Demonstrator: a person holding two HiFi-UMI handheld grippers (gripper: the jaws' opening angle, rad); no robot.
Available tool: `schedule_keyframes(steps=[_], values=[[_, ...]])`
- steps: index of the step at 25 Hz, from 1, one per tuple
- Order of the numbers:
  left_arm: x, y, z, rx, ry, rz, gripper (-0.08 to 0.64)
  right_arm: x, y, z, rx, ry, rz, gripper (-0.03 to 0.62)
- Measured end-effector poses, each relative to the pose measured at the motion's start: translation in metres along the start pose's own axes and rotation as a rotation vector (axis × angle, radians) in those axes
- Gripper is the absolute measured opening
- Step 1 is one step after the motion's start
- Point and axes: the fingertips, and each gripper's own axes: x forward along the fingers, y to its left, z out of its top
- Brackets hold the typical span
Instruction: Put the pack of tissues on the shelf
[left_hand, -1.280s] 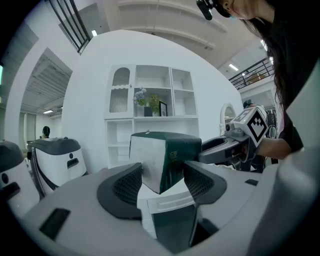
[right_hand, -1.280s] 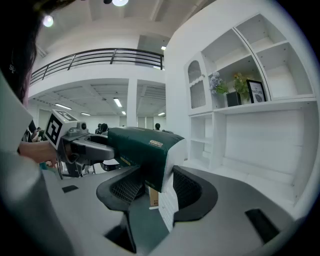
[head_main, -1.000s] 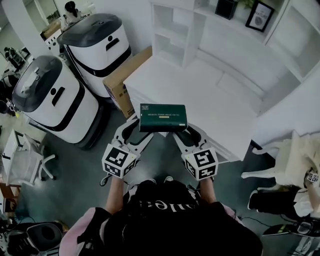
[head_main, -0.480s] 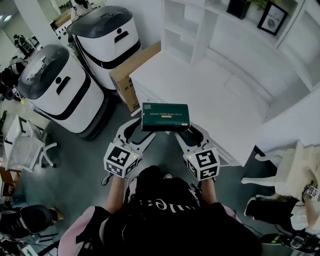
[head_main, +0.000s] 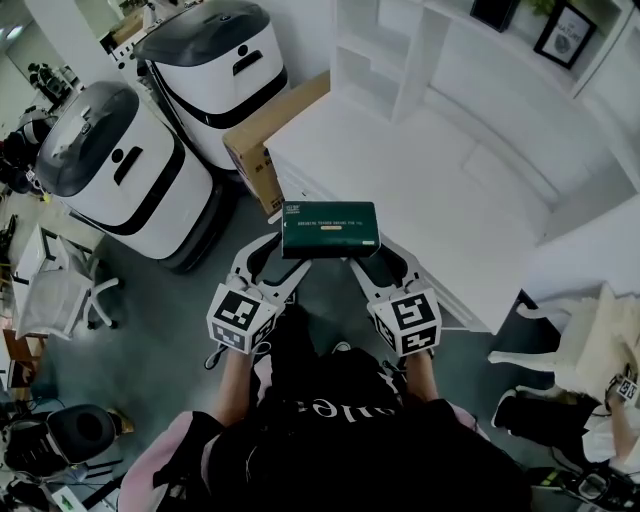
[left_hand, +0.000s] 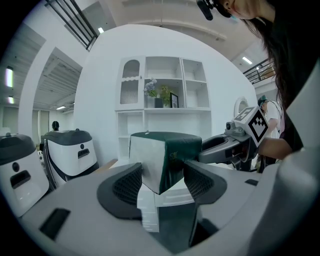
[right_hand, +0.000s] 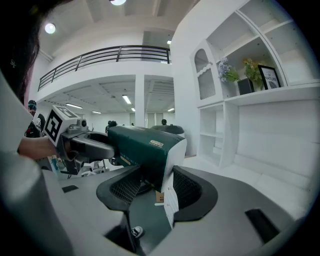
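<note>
The pack of tissues (head_main: 330, 228) is a dark green box with white ends, held level in the air in front of the person. My left gripper (head_main: 280, 258) is shut on its left end and my right gripper (head_main: 374, 258) on its right end. In the left gripper view the pack (left_hand: 167, 155) sits wedged between the jaws of the left gripper (left_hand: 162, 184). The right gripper view shows the pack (right_hand: 142, 147) clamped in the right gripper (right_hand: 156, 187). The white shelf unit (head_main: 395, 65) with open compartments stands ahead, above a white counter (head_main: 440, 195).
Two large white-and-black machines (head_main: 110, 185) (head_main: 215, 65) stand on the left. A cardboard box (head_main: 262, 150) leans against the counter's left side. An office chair (head_main: 60, 300) is at far left. A picture frame (head_main: 566, 35) and plants sit on the upper shelves.
The pack and both grippers have moved a little forward toward the counter and shelf. Both grippers keep their hold on it.
</note>
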Motion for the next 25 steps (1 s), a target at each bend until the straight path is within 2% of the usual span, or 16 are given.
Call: schedule_keyframes(steps=[8,13,25], values=[[0.023,0.068,0.000,0.003,-0.008,-0.046,0.273,0.064,-0.007,0.019,0.010,0.031,-0.039,0.229],[0.037,0.128,0.008,0.034,-0.007,-0.080,0.273,0.118,-0.010,0.044,0.022,0.037,-0.077,0.229],[0.048,0.264,0.013,0.046,-0.039,-0.158,0.273,0.237,0.010,0.092,0.044,0.045,-0.162,0.229]])
